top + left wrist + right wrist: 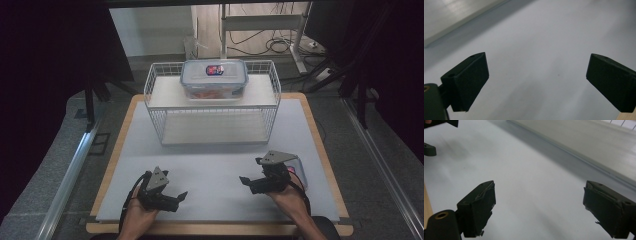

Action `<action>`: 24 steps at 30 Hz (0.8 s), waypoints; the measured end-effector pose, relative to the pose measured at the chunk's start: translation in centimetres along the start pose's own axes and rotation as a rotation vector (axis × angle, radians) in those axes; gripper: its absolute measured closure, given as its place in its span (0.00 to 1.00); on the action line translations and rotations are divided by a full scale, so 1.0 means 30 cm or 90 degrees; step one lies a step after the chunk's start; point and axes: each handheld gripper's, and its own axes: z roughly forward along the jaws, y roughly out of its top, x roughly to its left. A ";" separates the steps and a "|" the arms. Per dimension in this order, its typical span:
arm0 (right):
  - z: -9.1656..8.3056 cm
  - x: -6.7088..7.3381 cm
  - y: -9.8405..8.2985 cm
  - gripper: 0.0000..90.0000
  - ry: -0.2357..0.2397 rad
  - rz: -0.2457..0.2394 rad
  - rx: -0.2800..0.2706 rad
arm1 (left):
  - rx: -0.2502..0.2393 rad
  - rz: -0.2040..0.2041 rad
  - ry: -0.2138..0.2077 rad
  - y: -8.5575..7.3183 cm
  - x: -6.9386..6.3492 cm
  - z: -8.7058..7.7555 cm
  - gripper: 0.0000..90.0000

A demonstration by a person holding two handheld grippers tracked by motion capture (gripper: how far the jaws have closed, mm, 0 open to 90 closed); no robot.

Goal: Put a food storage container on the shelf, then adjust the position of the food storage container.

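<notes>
Pale grey tabletop (220, 170) with a wooden rim, dark curtains at both sides. At the far end a white wire rack (212, 102) carries a clear lidded food container (214, 79) on its upper shelf. Near edge: left gripper (176, 199) and right gripper (246, 182) rest in the person's hands, well apart, both with fingers (466, 82) spread wide and empty.
</notes>
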 end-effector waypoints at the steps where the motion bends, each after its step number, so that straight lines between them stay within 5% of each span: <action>1: 0.002 -0.004 0.000 0.12 -0.003 0.005 0.003 | 0.001 0.003 0.001 0.001 0.000 0.003 0.04; 9: -0.003 -0.023 -0.003 0.05 -0.037 0.012 0.025 | -0.010 0.006 0.002 0.003 -0.004 0.001 0.04; 13: -0.011 -0.041 -0.004 0.06 -0.038 0.045 0.031 | -0.016 -0.002 0.002 0.002 -0.001 -0.003 0.04; 19: -0.064 -0.068 -0.018 0.49 -0.063 0.051 0.055 | -0.014 -0.001 0.001 0.001 0.000 -0.001 0.04; 24: -0.147 -0.107 -0.037 0.81 -0.072 0.065 0.041 | -0.017 0.001 -0.003 0.002 -0.002 0.001 0.04</action>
